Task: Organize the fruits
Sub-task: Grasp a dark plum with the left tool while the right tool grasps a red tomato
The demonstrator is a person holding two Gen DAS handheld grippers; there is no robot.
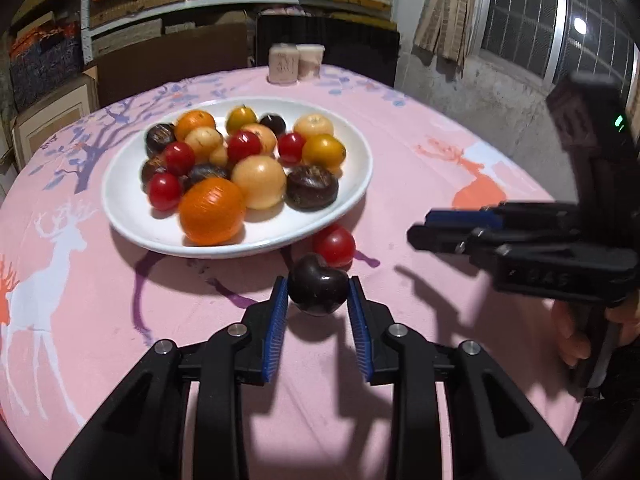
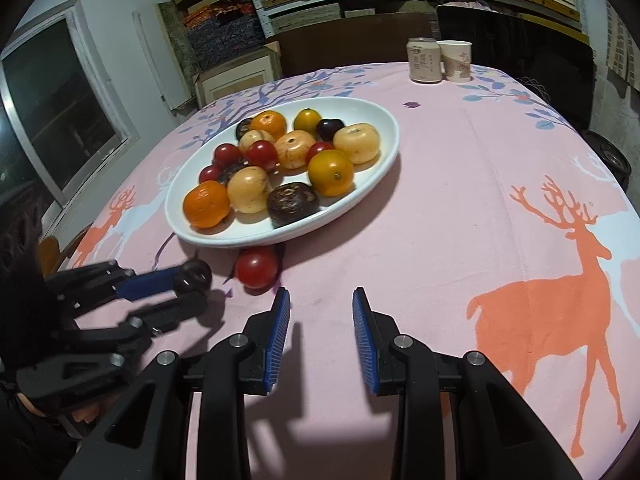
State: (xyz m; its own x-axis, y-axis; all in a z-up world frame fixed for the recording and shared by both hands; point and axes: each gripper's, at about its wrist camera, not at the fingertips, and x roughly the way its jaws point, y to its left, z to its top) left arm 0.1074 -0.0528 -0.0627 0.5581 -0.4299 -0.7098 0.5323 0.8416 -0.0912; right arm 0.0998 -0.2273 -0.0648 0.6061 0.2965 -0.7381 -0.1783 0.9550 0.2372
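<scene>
A white oval plate holds several orange, yellow, red and dark fruits; it also shows in the right wrist view. My left gripper is shut on a dark purple fruit, held just above the pink tablecloth in front of the plate; from the right wrist view the same fruit sits between its fingers. A red tomato lies on the cloth against the plate's near rim, also seen in the right wrist view. My right gripper is open and empty, to the right of the tomato.
A can and a paper cup stand at the table's far edge. The round table has a pink deer-print cloth. Shelves with boxes stand behind; a window is at the right of the left wrist view.
</scene>
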